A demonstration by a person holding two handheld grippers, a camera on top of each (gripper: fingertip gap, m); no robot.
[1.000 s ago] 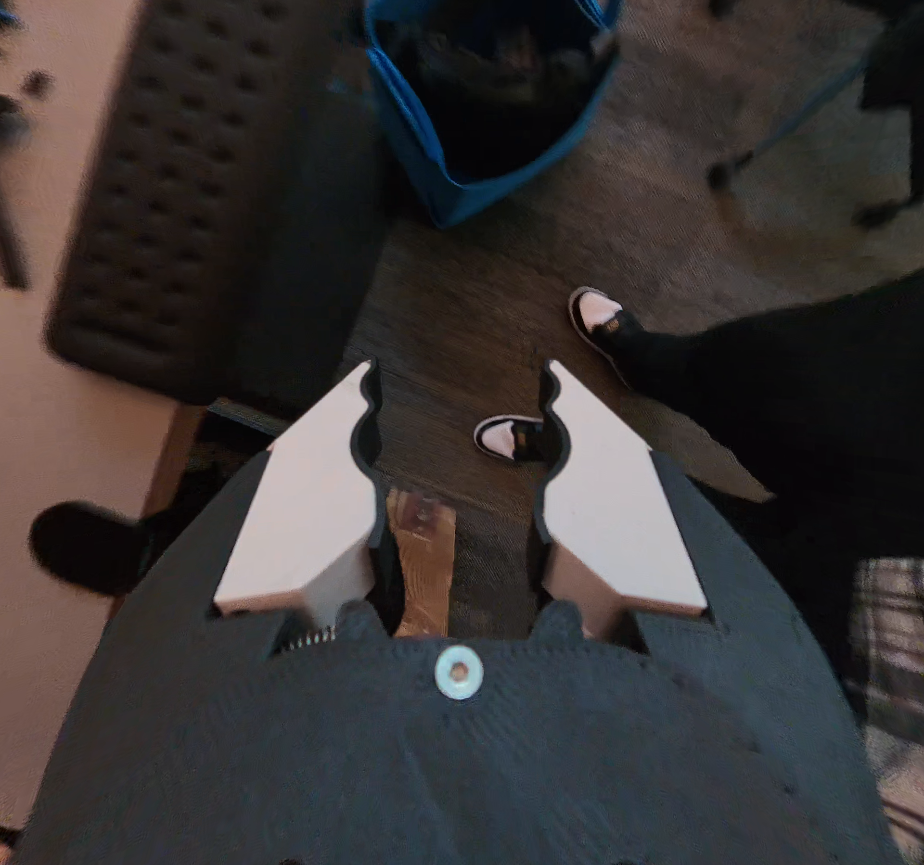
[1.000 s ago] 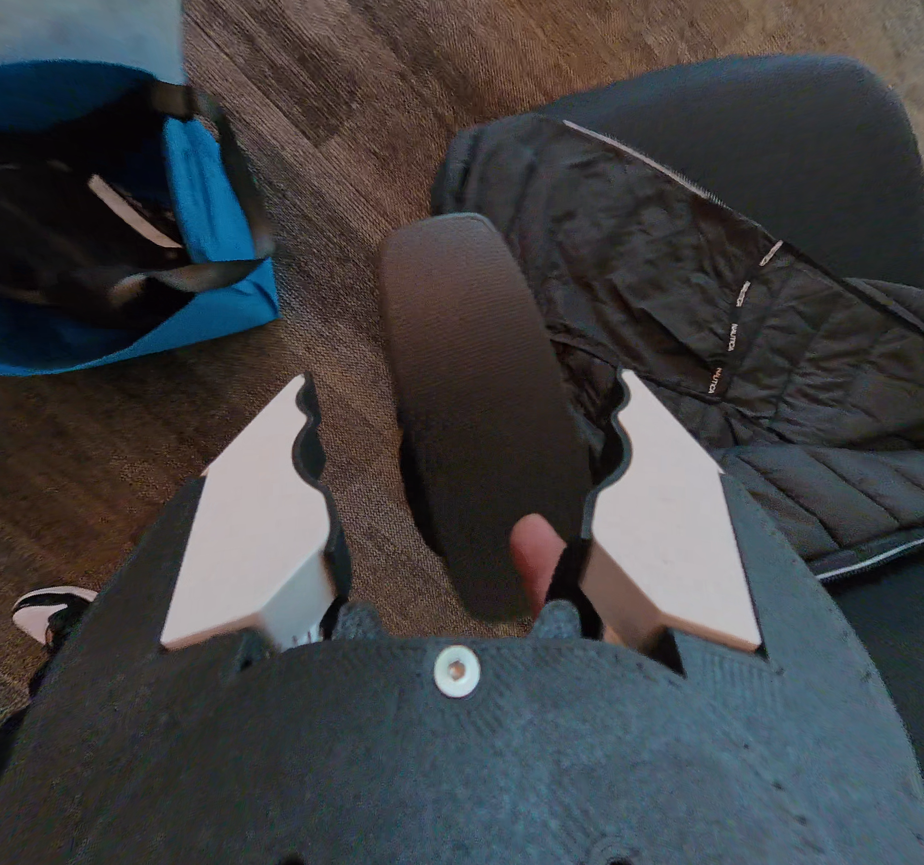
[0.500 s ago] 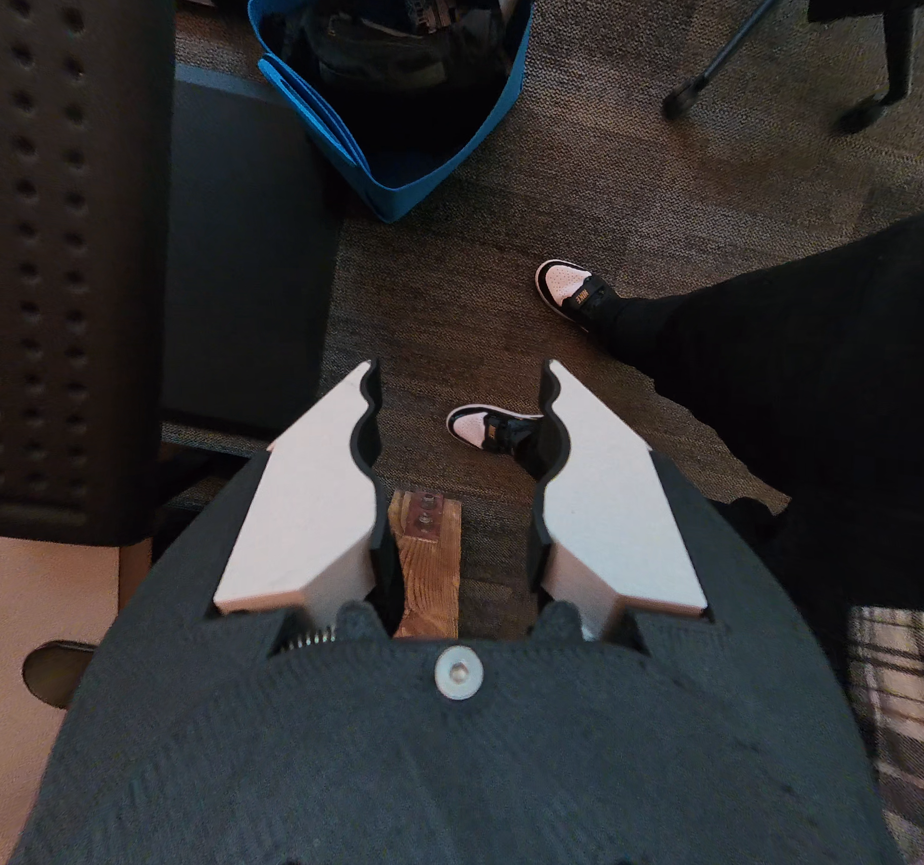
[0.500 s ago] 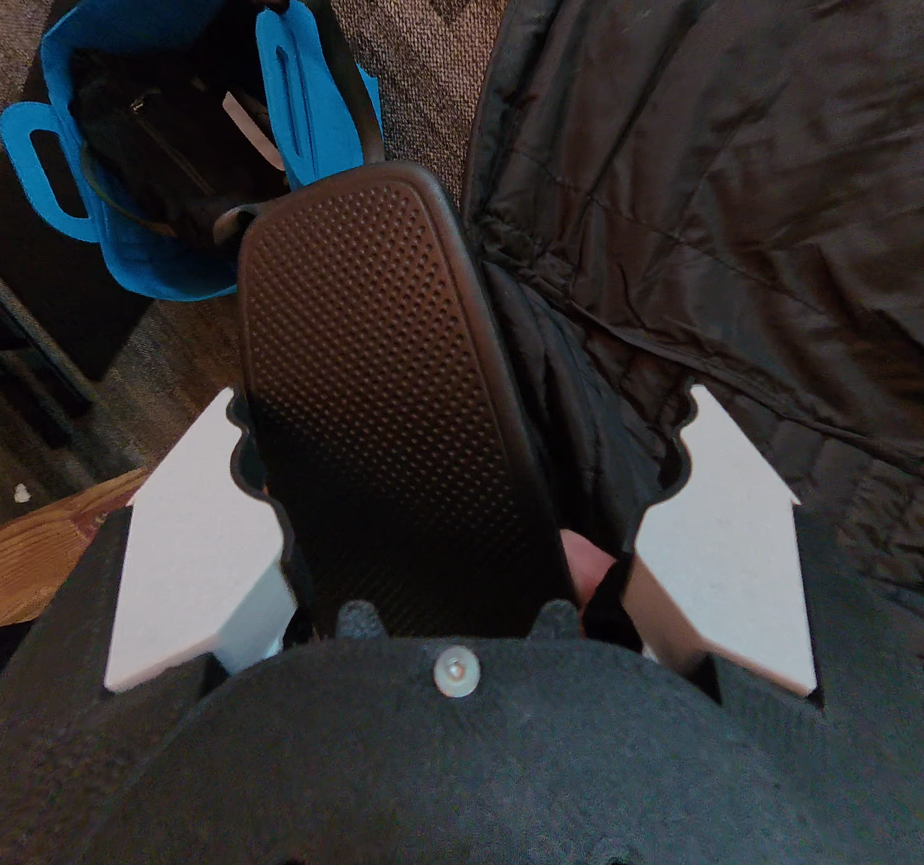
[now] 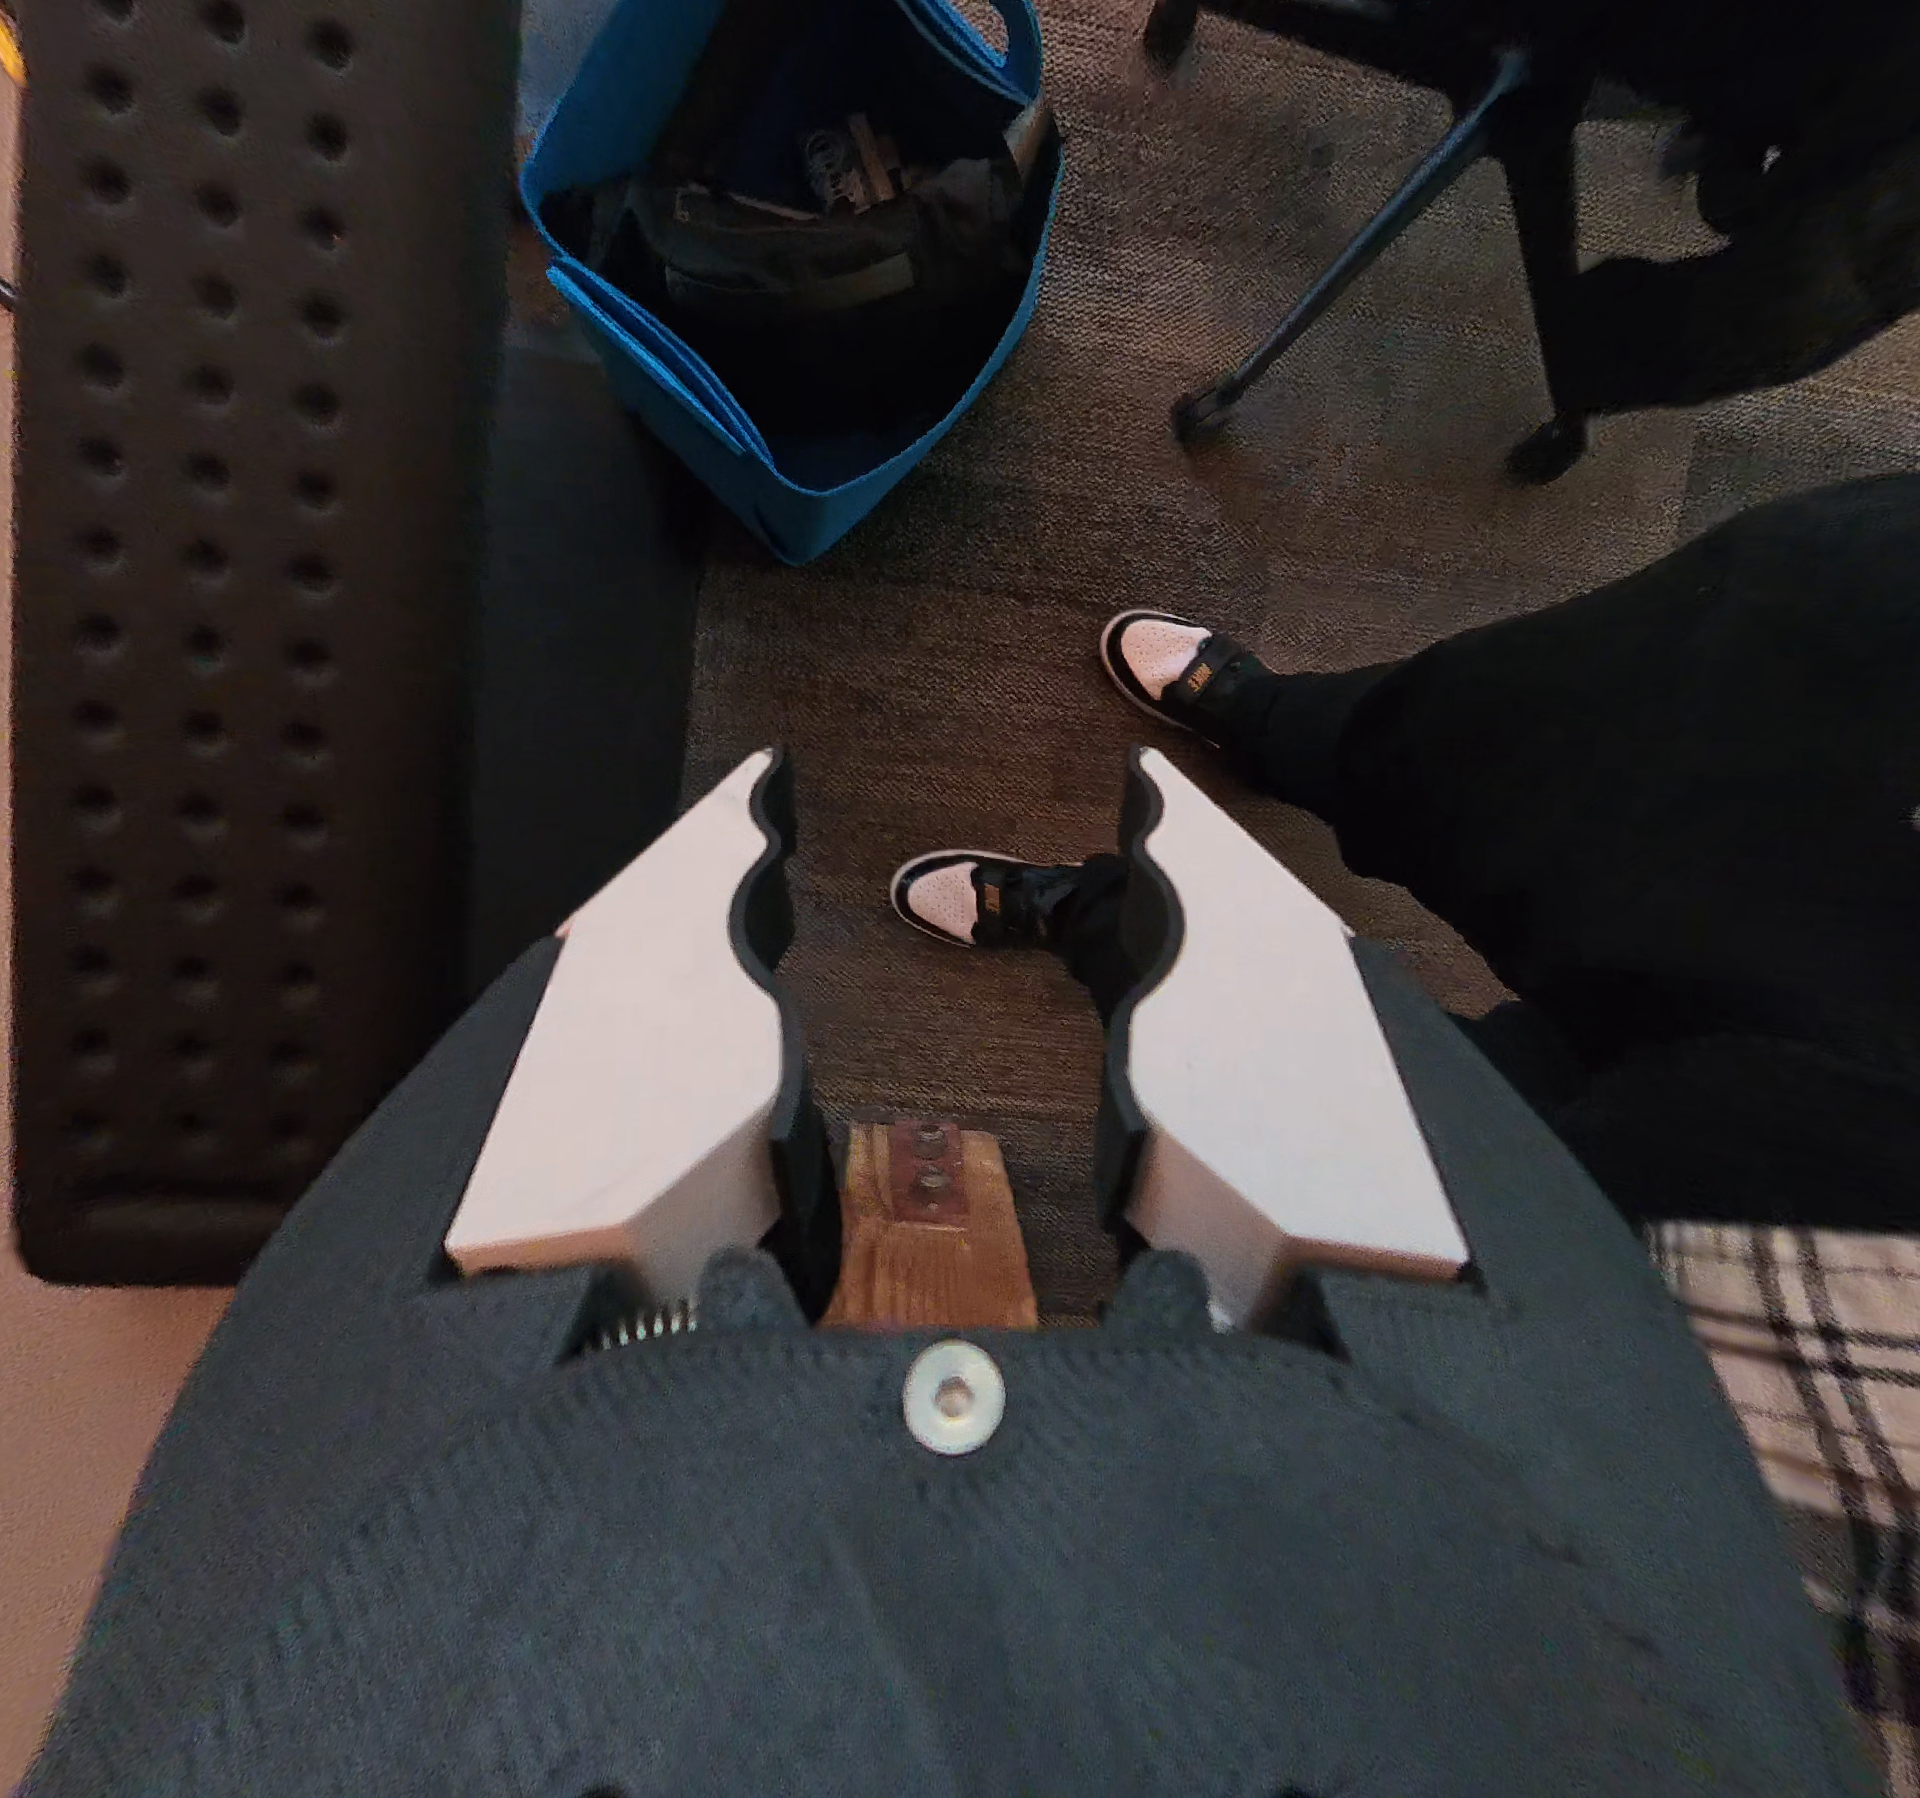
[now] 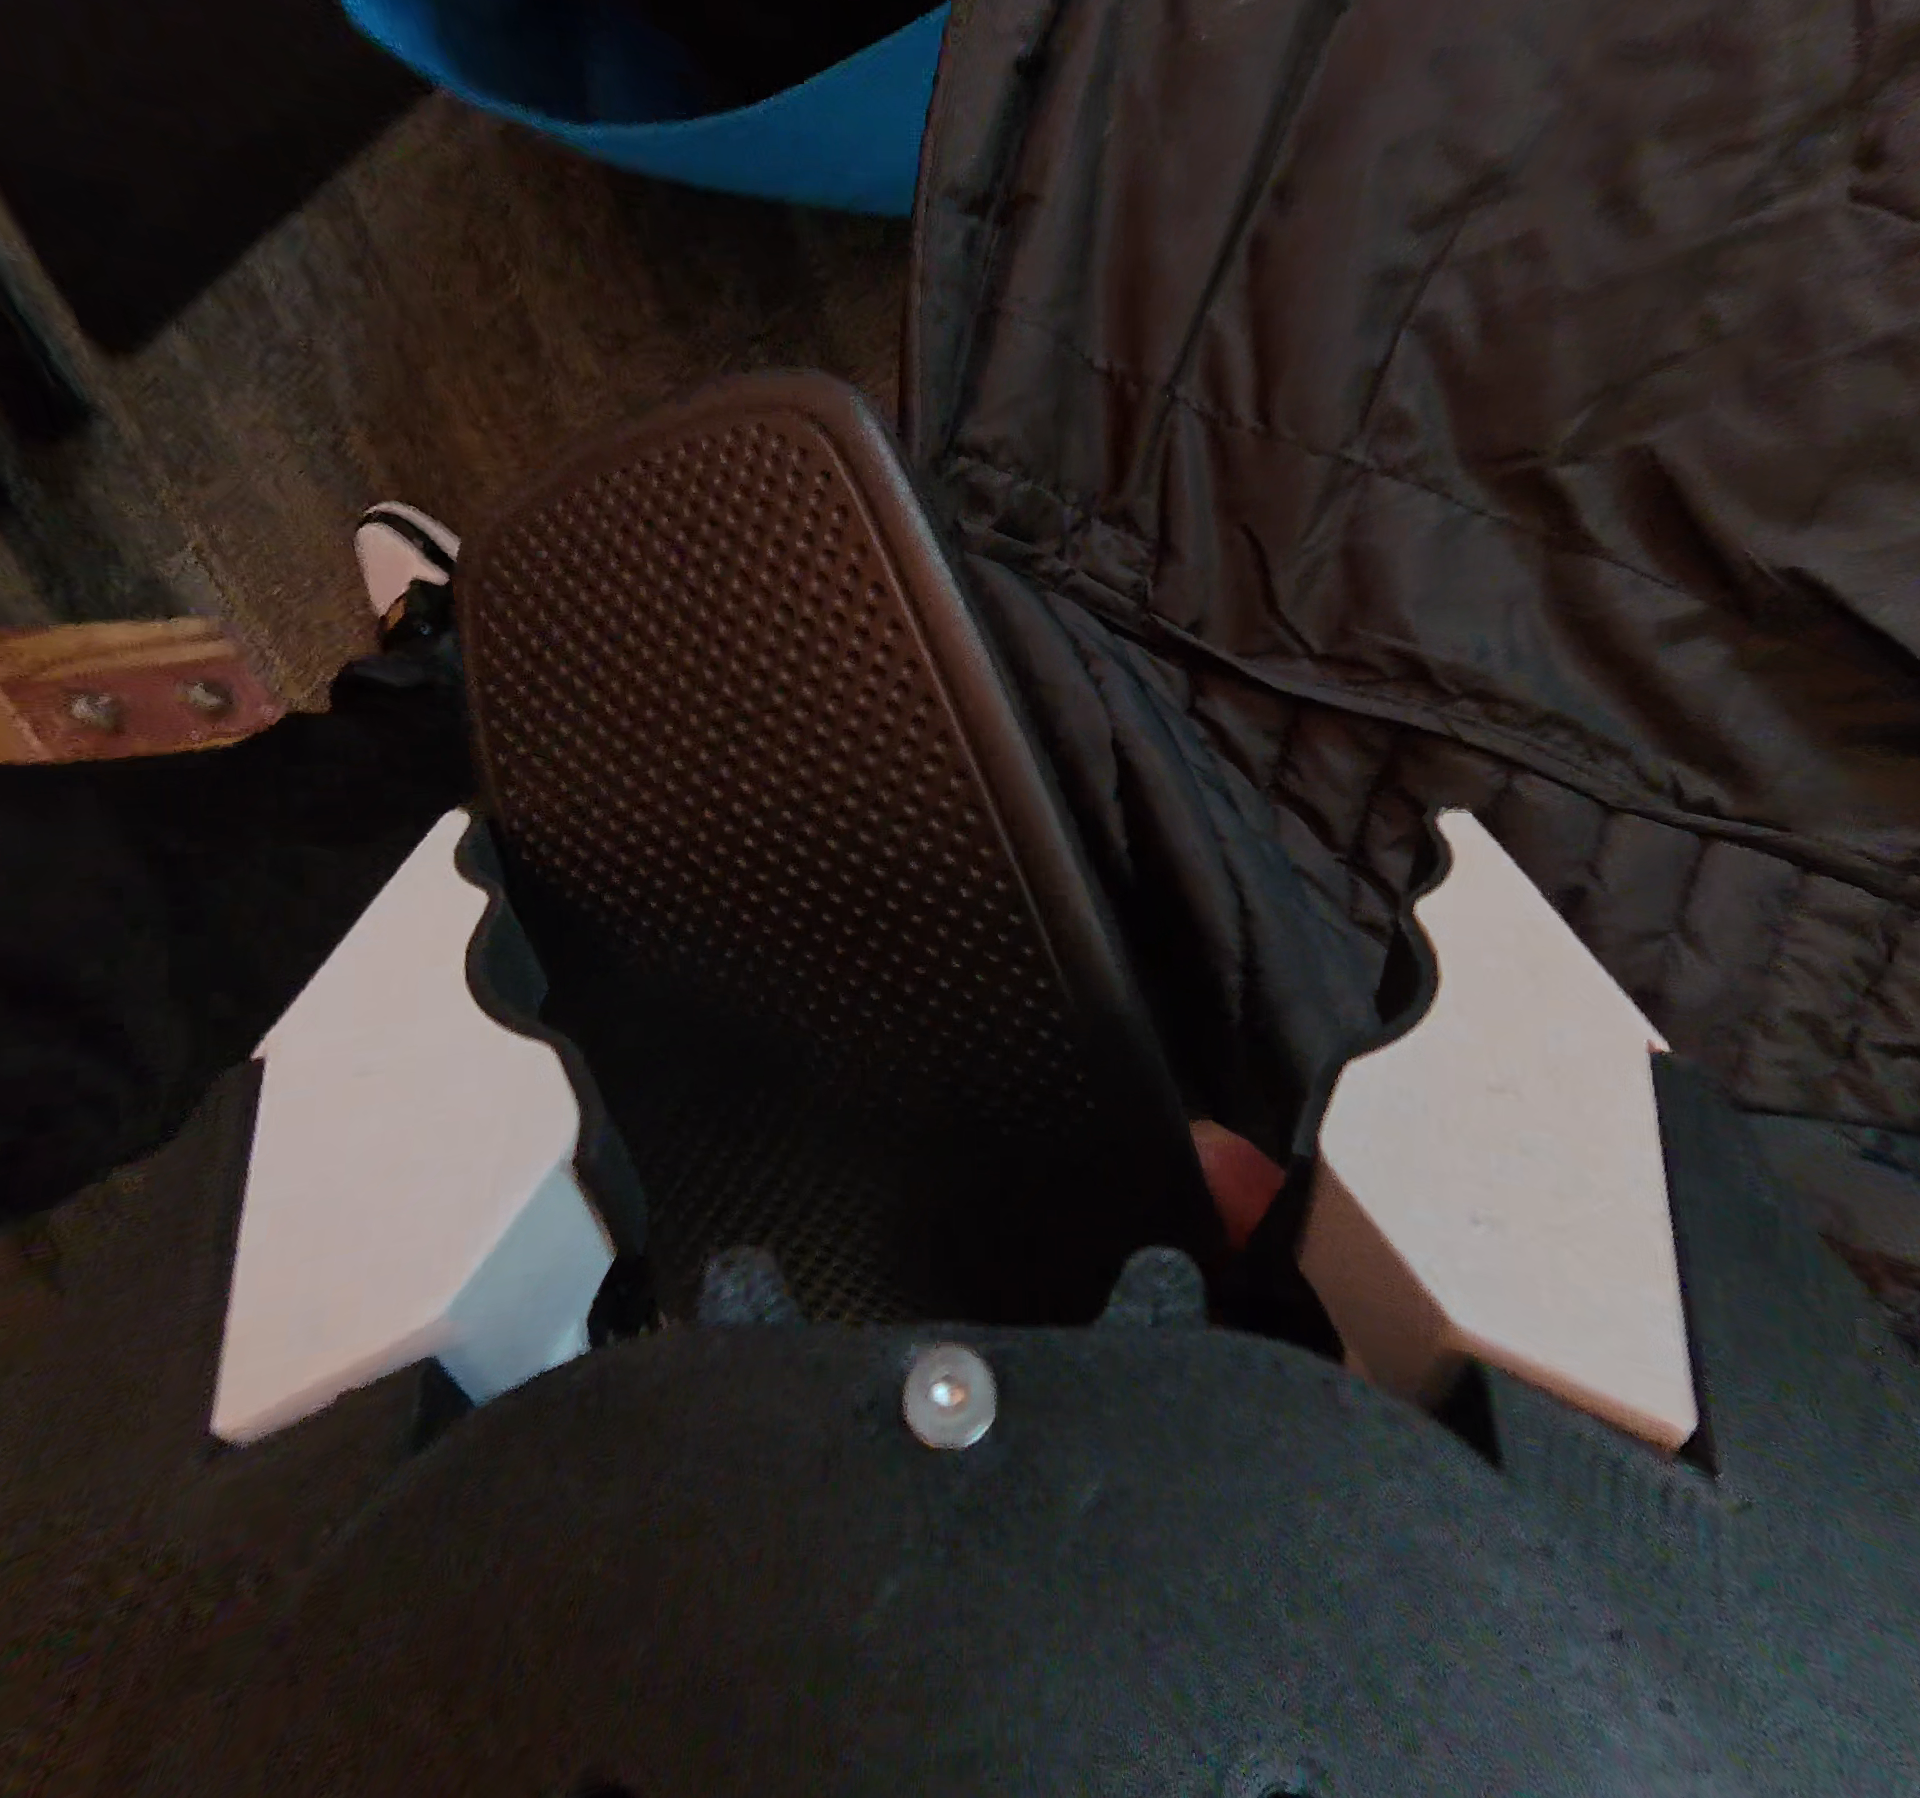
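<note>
My left gripper (image 5: 956, 792) is open and empty, held high above a carpeted floor. Far below it are a person's two black-and-white shoes (image 5: 966, 891) and a small wooden piece with screws (image 5: 925, 1218). My right gripper (image 6: 951, 839) is open wide and empty. It hangs over a black dotted chair armrest (image 6: 748, 761) that runs between the jaws; the left finger (image 6: 416, 1073) is close beside the armrest's edge. A black quilted jacket (image 6: 1455, 398) lies to the armrest's right. A fingertip (image 6: 1236, 1177) shows by the right finger's base.
An open blue bag (image 5: 800, 491) with dark items stands on the carpet ahead; its rim also shows in the right wrist view (image 6: 748, 148). A black perforated panel (image 5: 229, 553) fills the left. A chair base (image 5: 1382, 221) is at the upper right. A person's black trouser legs (image 5: 1558, 813) are at right.
My right gripper has swung from the floor to over the armrest and jacket, and the blue bag has slid to the top of its view. My left gripper has shifted slightly. Both stay open.
</note>
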